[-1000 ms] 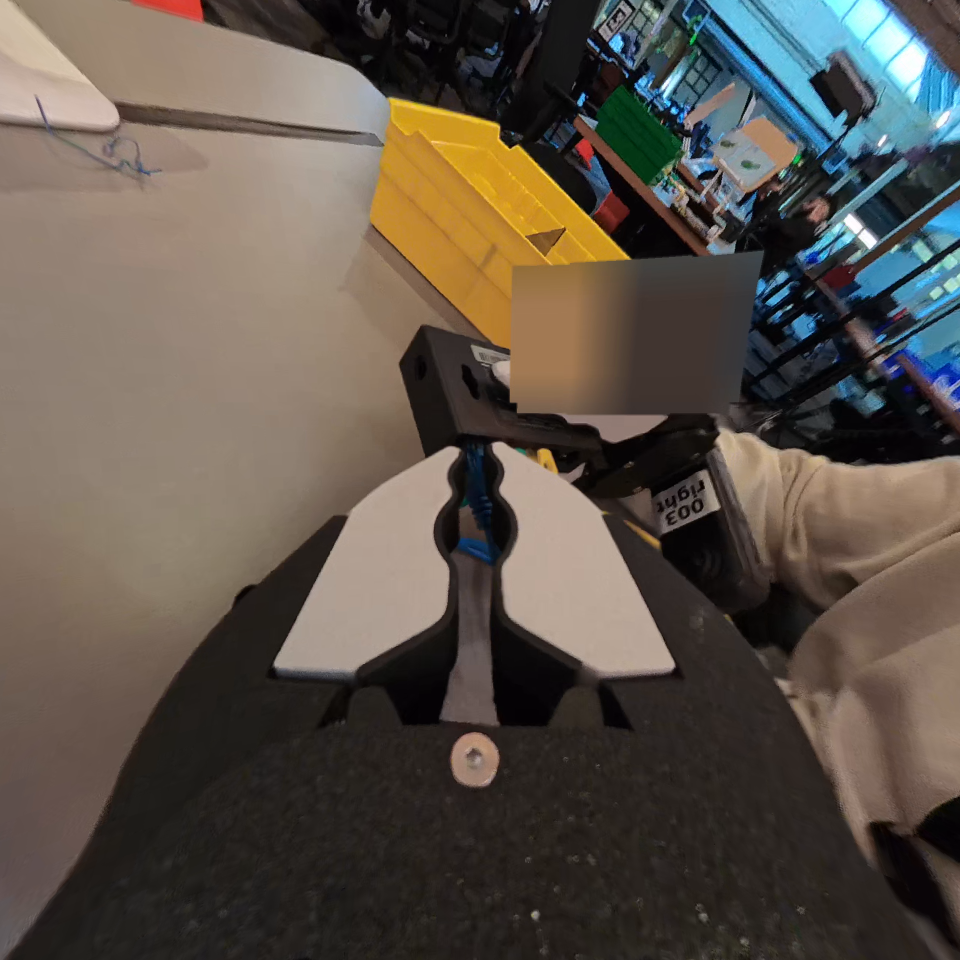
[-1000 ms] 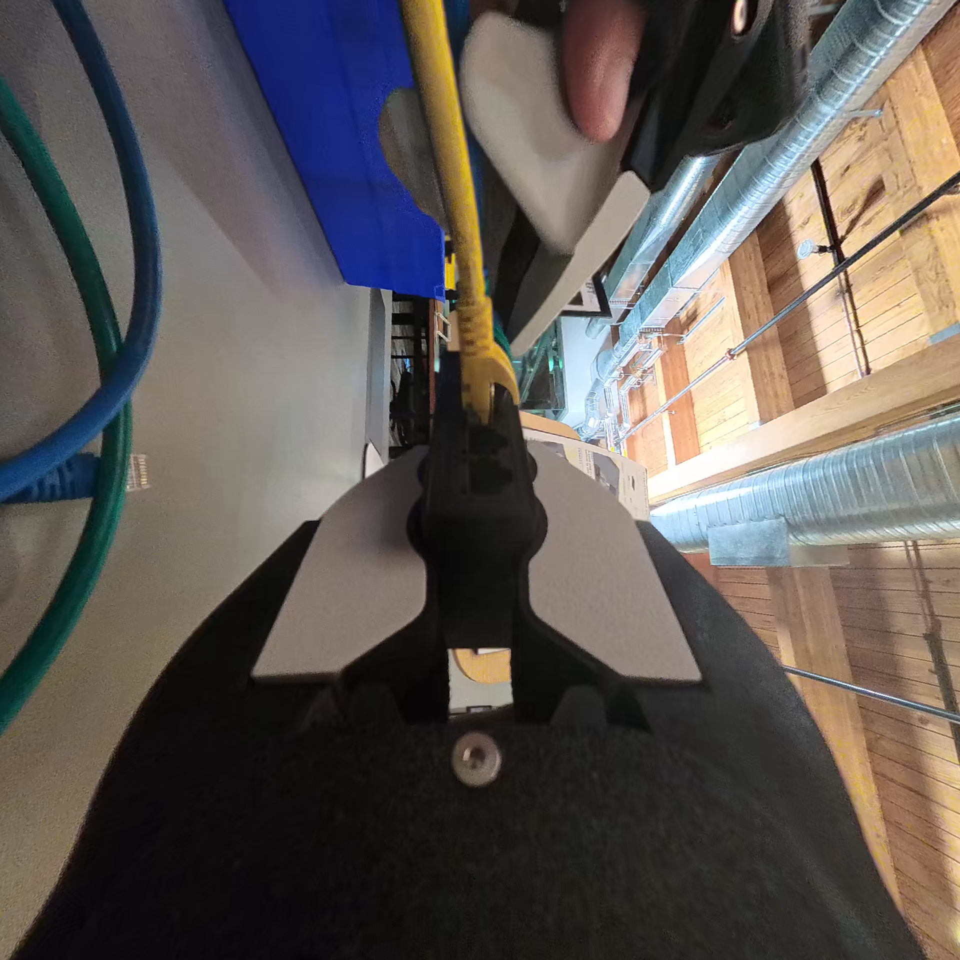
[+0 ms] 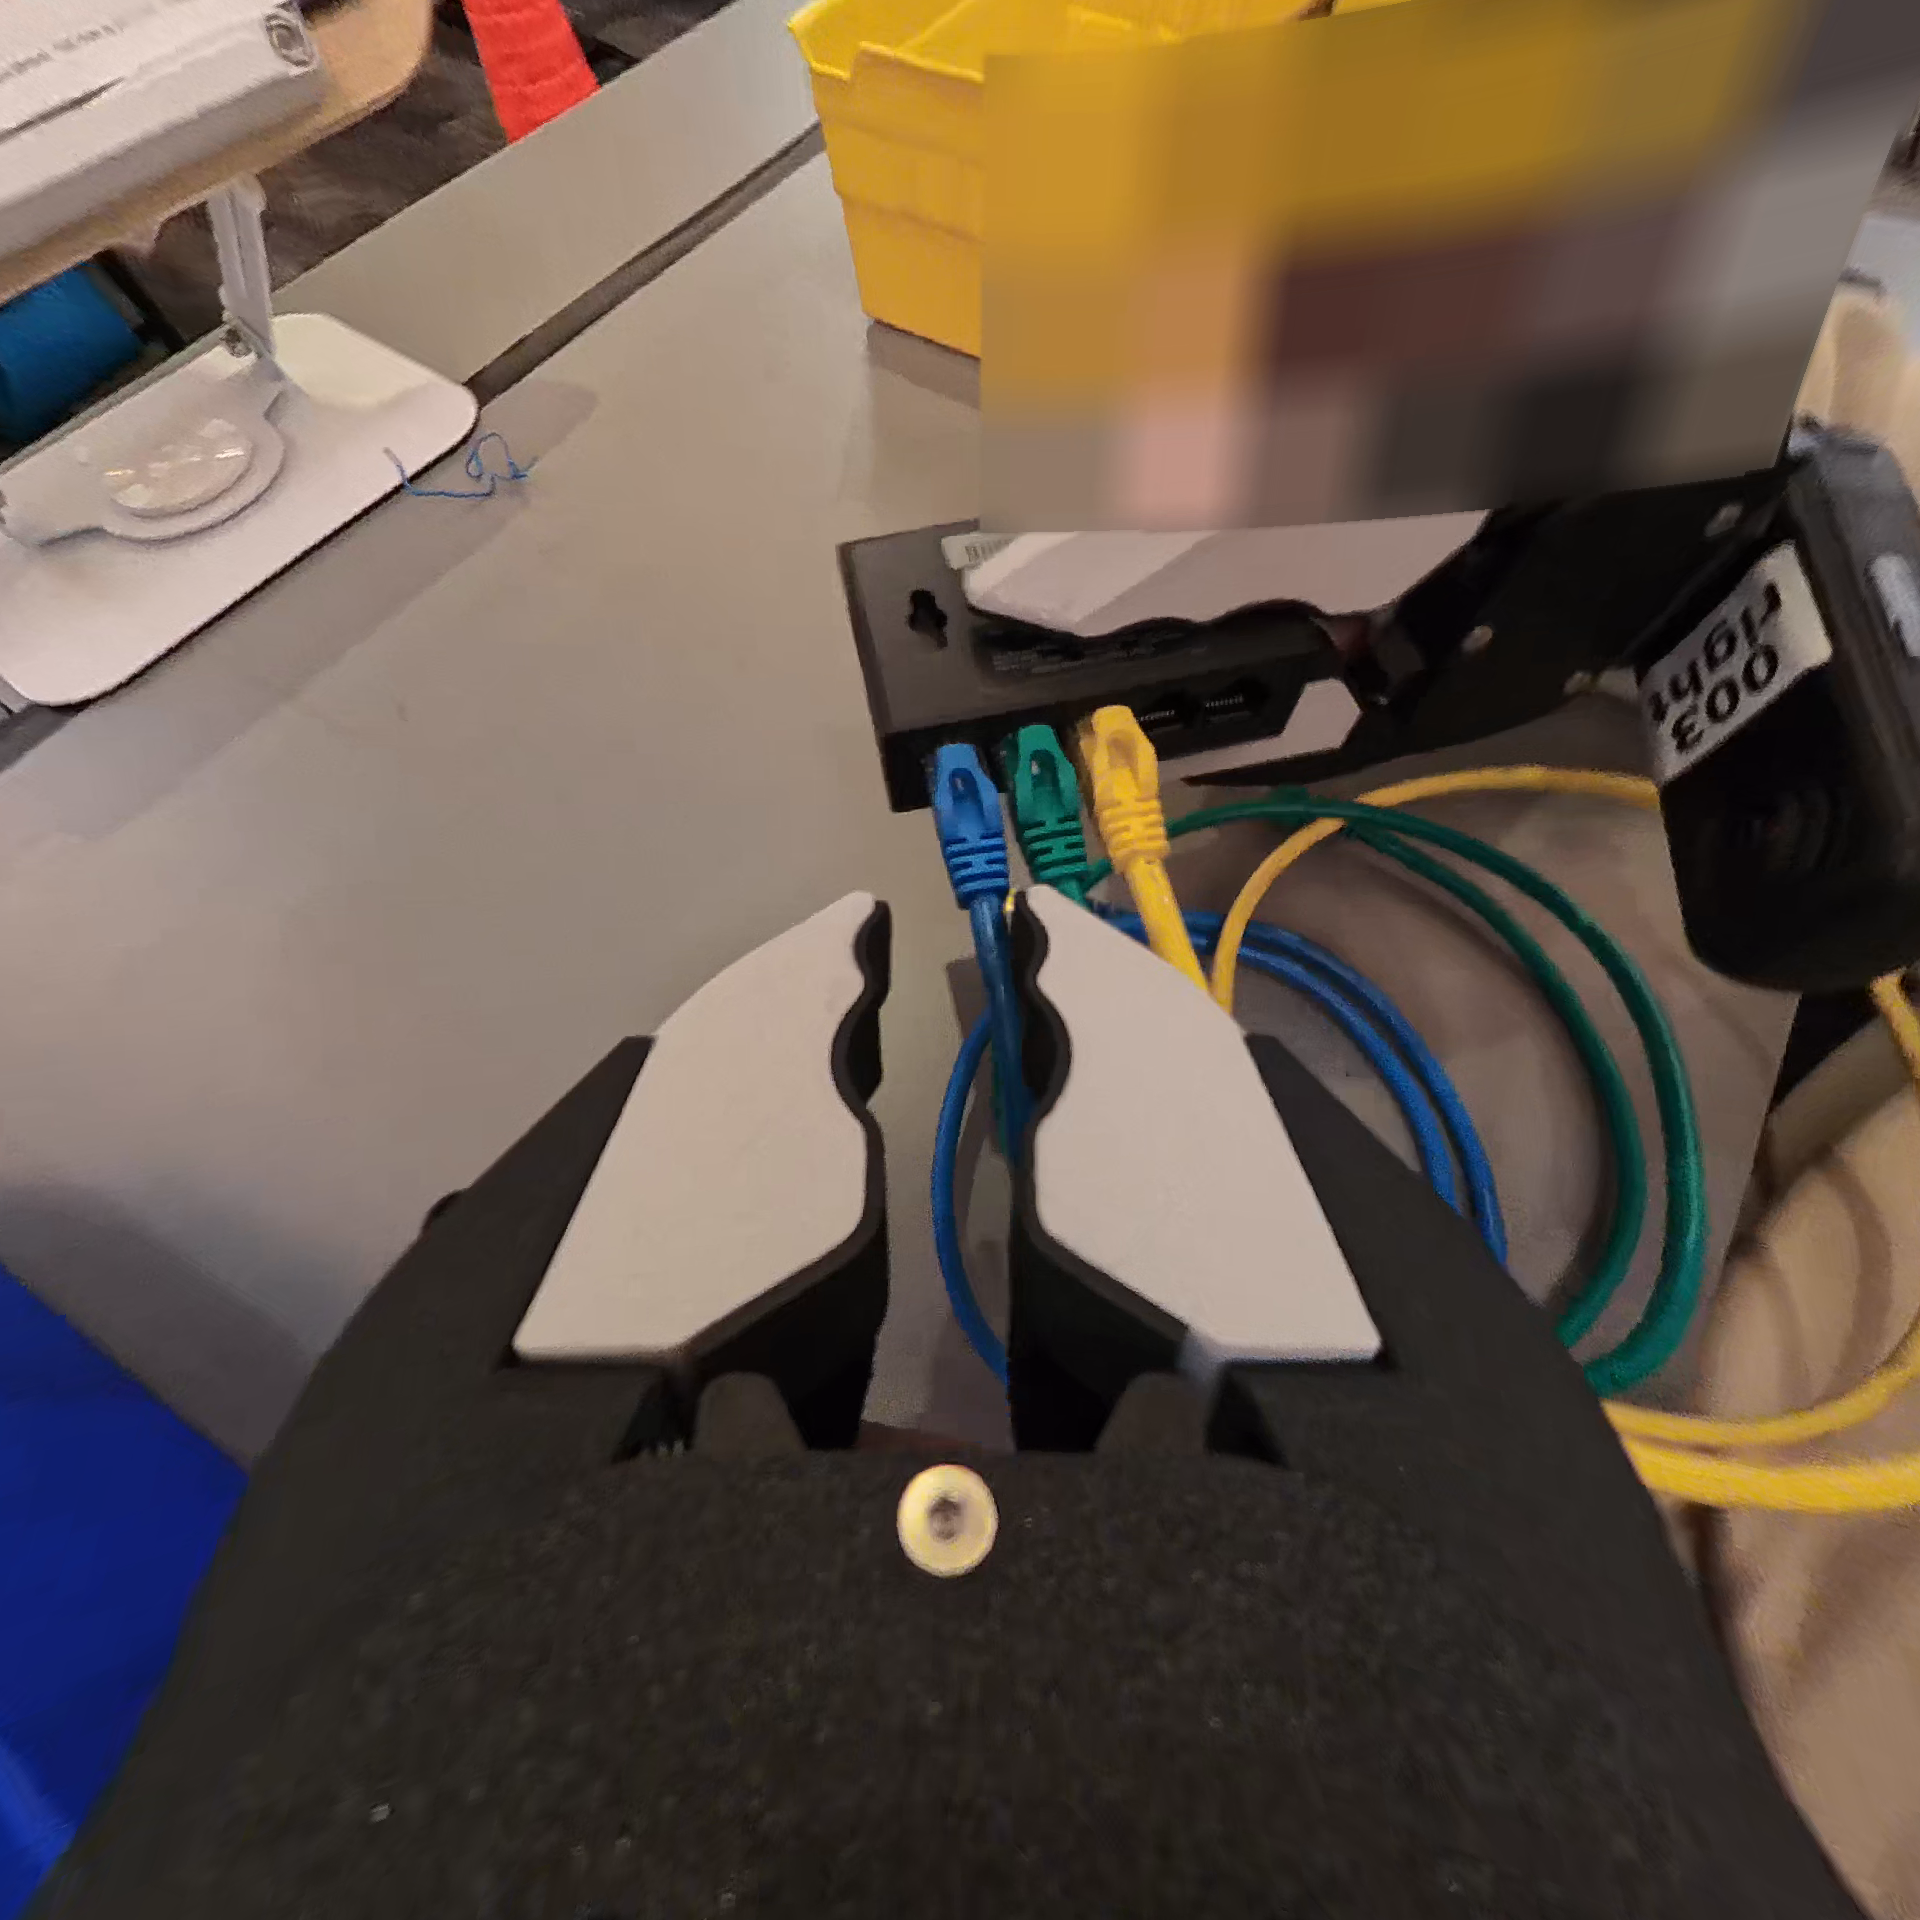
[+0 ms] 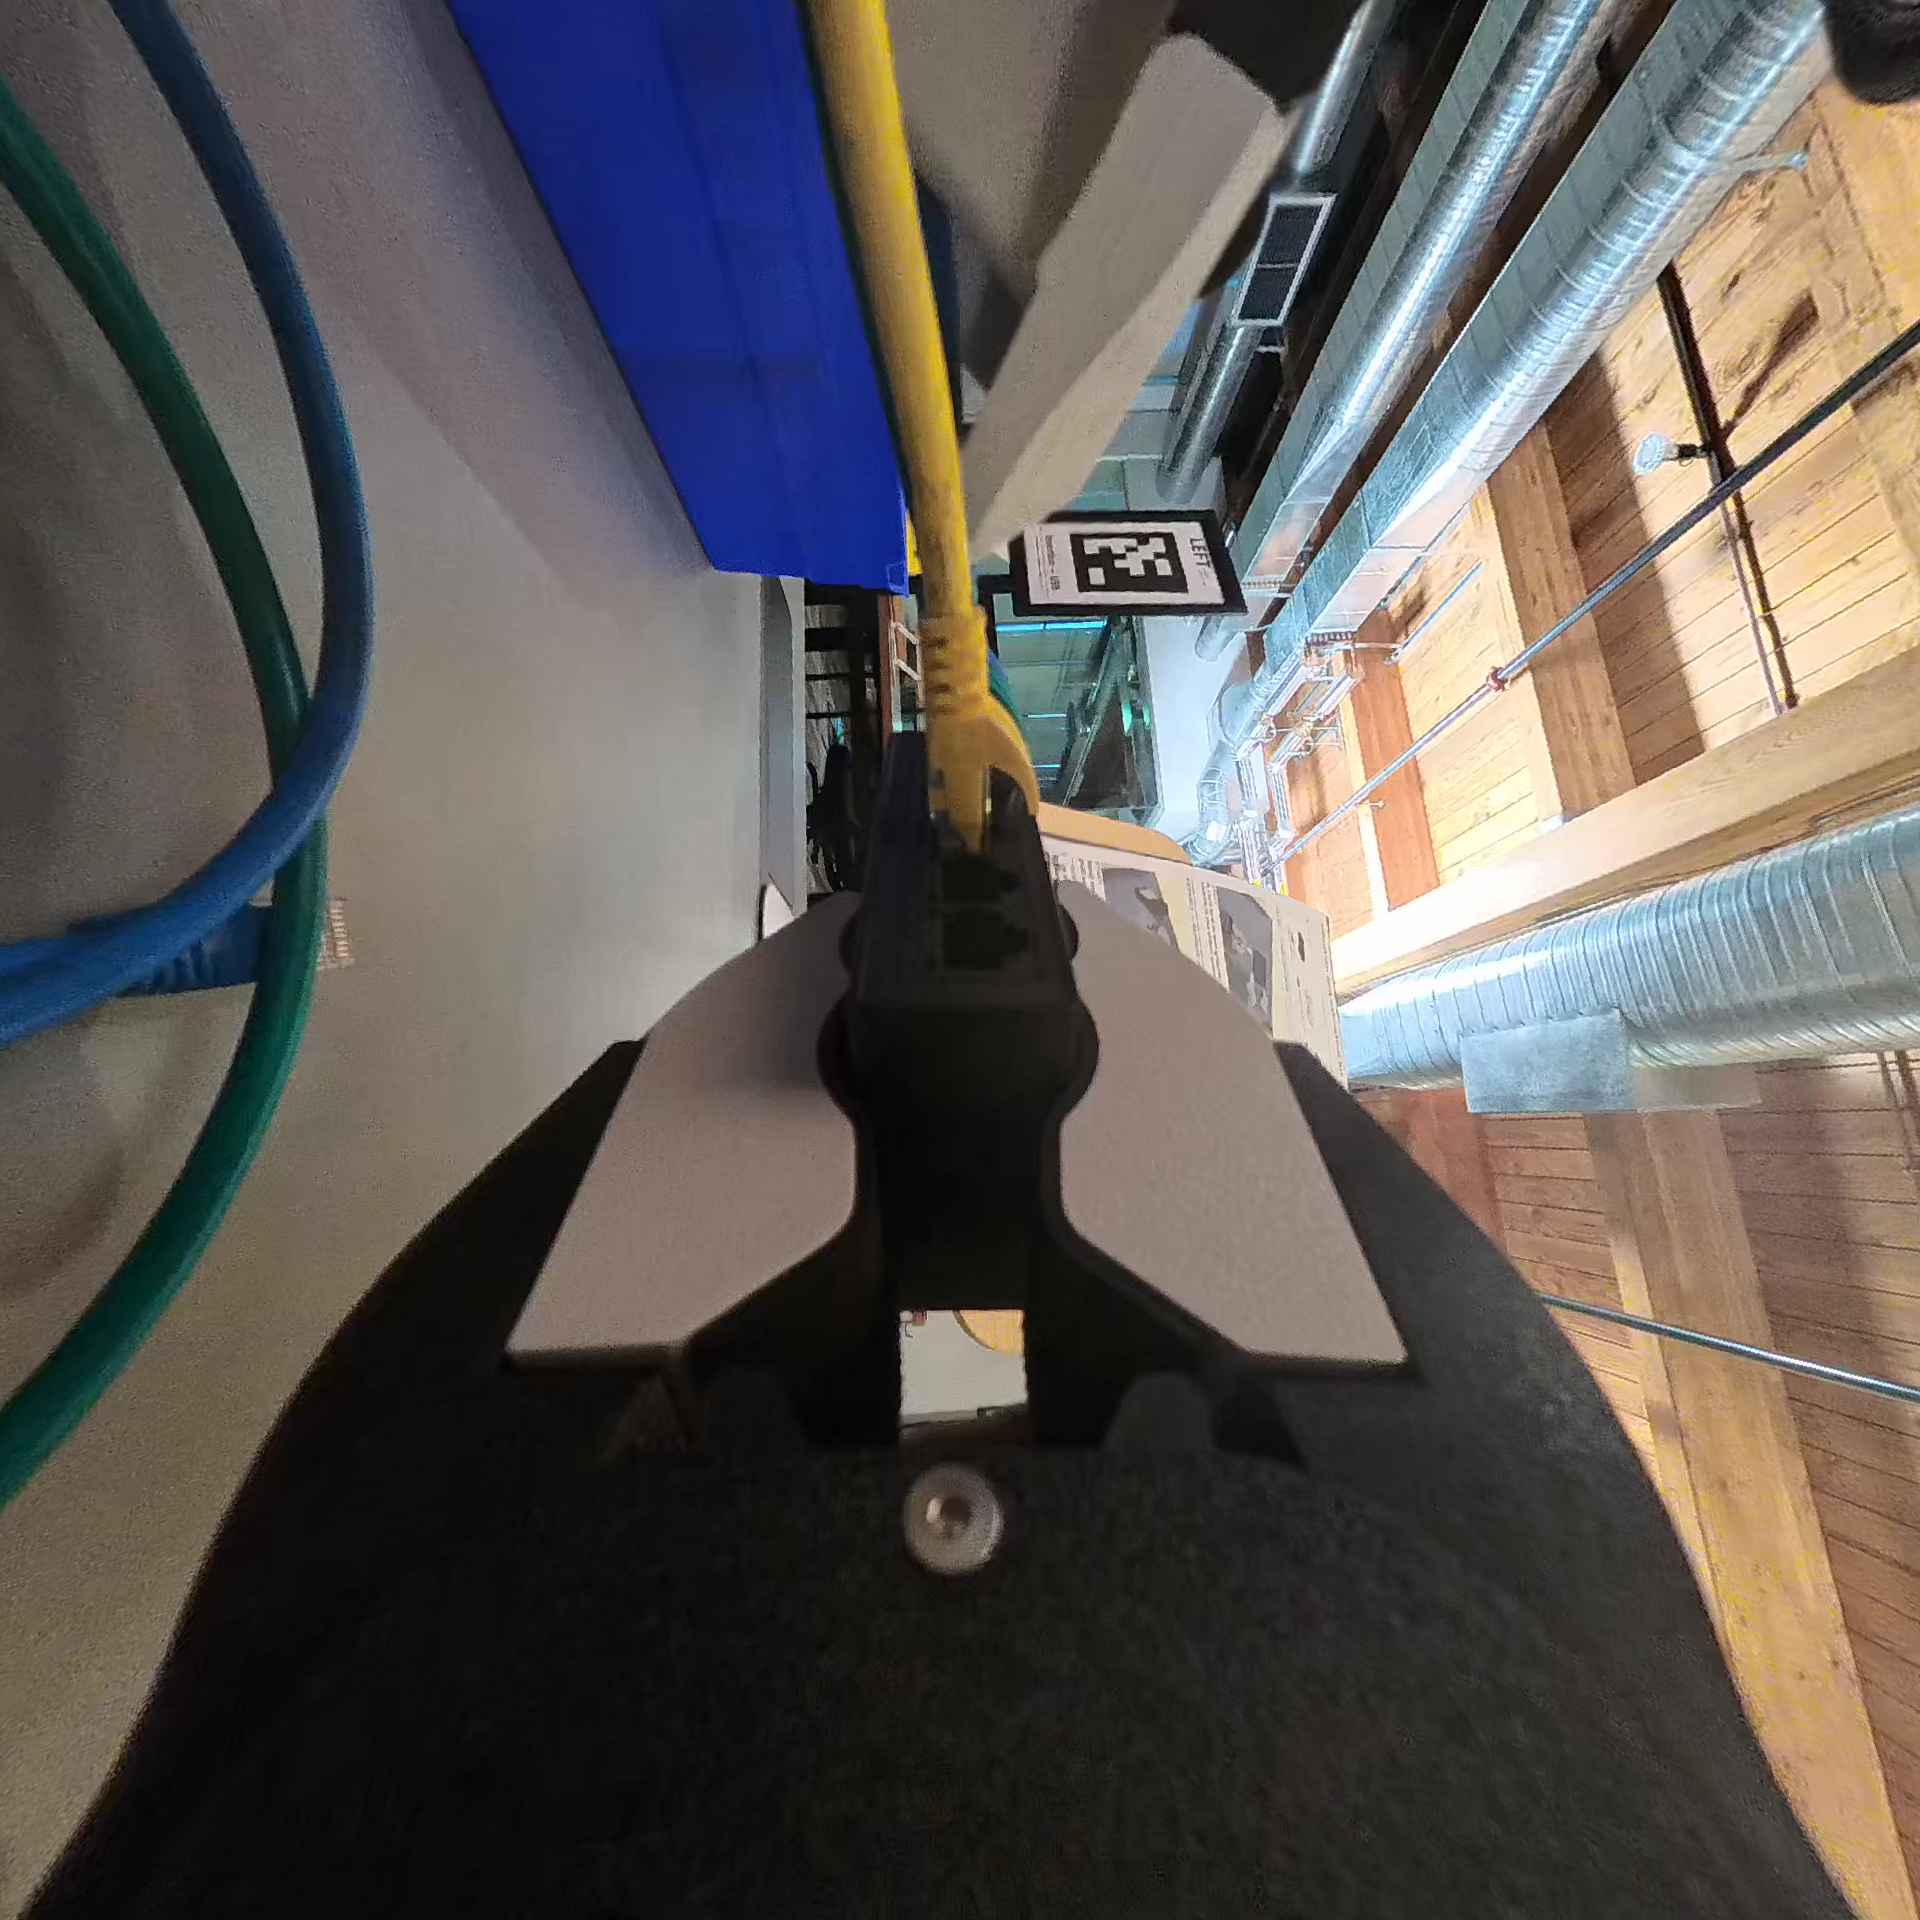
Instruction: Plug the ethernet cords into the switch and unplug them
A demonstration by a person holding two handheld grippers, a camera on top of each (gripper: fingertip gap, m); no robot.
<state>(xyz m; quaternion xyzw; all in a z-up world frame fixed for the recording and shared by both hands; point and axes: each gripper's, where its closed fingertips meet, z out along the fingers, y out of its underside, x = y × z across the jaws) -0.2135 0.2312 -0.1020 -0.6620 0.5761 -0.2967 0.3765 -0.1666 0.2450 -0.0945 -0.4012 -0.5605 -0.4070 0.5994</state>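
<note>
The black switch (image 3: 914, 665) lies on the grey table (image 3: 520, 883). A blue cord (image 3: 971, 821), a green cord (image 3: 1049, 810) and a yellow cord (image 3: 1122, 790) are plugged side by side into its front ports. My left gripper (image 3: 948, 920) is open and empty just short of the plugs, with the blue cable running between its fingers. My right gripper (image 3: 1101, 675) clamps the switch from the right. In the right wrist view it (image 4: 956, 925) is shut on the switch (image 4: 961, 1091), with the yellow cord (image 4: 904, 312) plugged in beyond.
Cable loops lie to the right of my left gripper, on the table and over a person's sleeve (image 3: 1818, 1351). A yellow bin (image 3: 904, 156) stands behind the switch. A white stand base (image 3: 312, 436) is at far left and a blue bin (image 3: 83, 1558) at near left.
My left gripper was shut on the blue cord's plug at the switch. It has opened and pulled back, leaving the blue plug in its port. My right gripper still holds the switch.
</note>
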